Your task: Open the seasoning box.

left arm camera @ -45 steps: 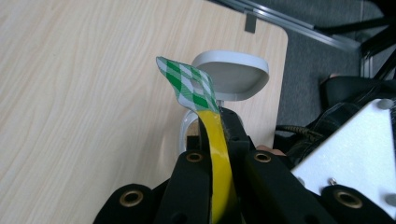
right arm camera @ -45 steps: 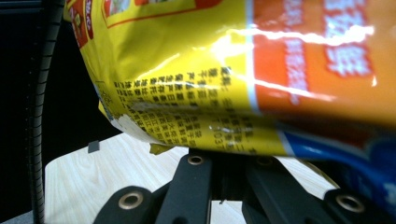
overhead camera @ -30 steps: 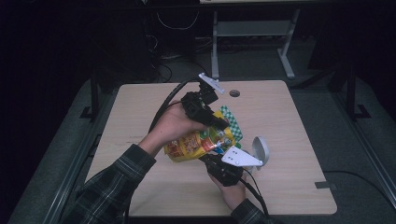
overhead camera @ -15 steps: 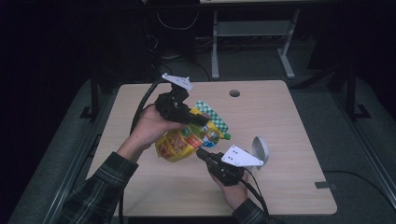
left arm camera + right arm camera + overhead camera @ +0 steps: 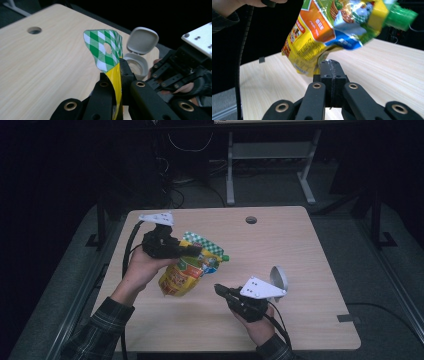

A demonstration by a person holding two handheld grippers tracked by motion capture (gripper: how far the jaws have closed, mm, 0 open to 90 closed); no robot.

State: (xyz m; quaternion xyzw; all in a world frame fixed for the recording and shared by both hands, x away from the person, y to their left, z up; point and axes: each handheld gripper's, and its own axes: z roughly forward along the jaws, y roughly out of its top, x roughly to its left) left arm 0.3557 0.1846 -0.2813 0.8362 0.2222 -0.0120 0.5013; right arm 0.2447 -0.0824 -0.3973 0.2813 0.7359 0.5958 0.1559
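Note:
A yellow and orange snack pouch (image 5: 184, 272) with a green checked top edge (image 5: 105, 50) and a green screw cap (image 5: 403, 16) hangs above the wooden table (image 5: 310, 250). My left gripper (image 5: 194, 251) is shut on the pouch's upper edge; in the left gripper view the jaws (image 5: 117, 72) pinch the yellow foil. To the right, low over the table, my right gripper (image 5: 220, 290) points at the pouch, shut with nothing in it. In the right gripper view the closed jaws (image 5: 331, 65) sit just under the pouch (image 5: 322, 32).
A small white container (image 5: 278, 279) with its flip lid open (image 5: 142, 40) stands on the table just behind the right hand. A cable hole (image 5: 251, 219) lies near the far edge. Dark floor and metal frame legs surround the table.
My left hand has carried the pouch leftward and slightly down, away from the right gripper. The right gripper has stayed in place.

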